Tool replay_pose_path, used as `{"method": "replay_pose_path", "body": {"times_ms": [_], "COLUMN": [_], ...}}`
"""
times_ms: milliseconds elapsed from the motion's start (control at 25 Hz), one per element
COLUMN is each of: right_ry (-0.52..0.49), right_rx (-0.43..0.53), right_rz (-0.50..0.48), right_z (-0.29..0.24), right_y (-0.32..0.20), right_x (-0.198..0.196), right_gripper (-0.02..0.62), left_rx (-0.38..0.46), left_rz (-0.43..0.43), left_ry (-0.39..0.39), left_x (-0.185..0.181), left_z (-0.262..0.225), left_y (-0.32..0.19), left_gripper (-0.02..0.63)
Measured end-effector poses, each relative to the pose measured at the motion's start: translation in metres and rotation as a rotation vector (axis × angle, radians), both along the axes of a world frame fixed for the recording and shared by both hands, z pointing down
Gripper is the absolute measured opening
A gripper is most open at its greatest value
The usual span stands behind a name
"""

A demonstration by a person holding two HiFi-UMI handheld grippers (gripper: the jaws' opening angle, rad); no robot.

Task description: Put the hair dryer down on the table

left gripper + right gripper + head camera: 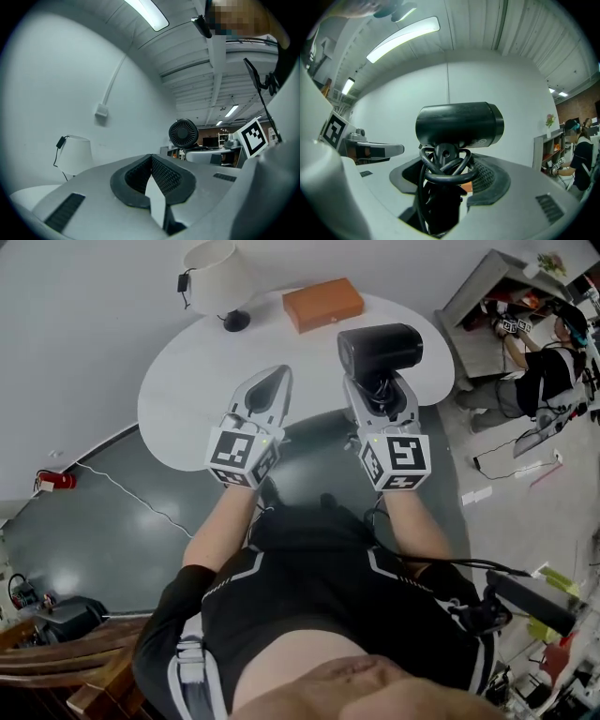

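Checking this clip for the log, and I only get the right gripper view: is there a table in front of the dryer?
Observer: Yes. In the head view a round white table lies ahead, and the dryer shows over its right part.
Operator: Anything on it?
Observer: A lamp and an orange box, both at the far edge.
Operator: And the left gripper?
Observer: The left gripper has its jaws together and holds nothing.
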State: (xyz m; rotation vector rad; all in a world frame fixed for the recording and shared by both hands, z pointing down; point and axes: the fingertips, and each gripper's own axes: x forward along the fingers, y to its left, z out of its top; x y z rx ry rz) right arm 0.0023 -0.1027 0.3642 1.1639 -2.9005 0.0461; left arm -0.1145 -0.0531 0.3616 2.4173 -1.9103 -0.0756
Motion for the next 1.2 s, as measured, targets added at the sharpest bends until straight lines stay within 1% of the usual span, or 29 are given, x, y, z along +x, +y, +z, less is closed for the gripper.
{"method": "replay_pose_path", "body": {"times_ms": [200,440,800,960,1080,1200], "right_ry": [-0.004,-0.007,-0.04,-0.059,-0.078,-0.11], "right_rx": [-0.011,-0.023,-0.089,-0.116,-0.152,-0.202], "right_rz": [0.089,0.186,0.369,0.444,0.488,0.527], "right_z": [0.0,0.001,0.018,0.025,0.035,0.044], "right_y": [-0.012,-0.024,-0.038,-0.049,-0.064,-0.089], "right_x": [-0.017,-0.031,-0.041,-0.042,-0.036,-0.027], "right_gripper": [0.276,0.276,0.276,0.276,0.276,0.276], "left_rx": [0.002,0.005,-0.011,-0.02,-0.032,-0.052], "left_rz": [0.095,0.184,0.301,0.323,0.331,0.322], "left_ry": [0.001,-0.005,0.004,0.018,0.019,0.011], "left_x": [-0.017,-0.032,-0.052,-0.063,-0.061,-0.058], "left_z": [-0.002,-0.001,0.011,0.016,0.024,0.03], "left_y": [-0.019,-0.042,-0.064,-0.071,-0.079,-0.096], "left_gripper": [0.031,0.031,0.031,0.031,0.031,0.031]}}
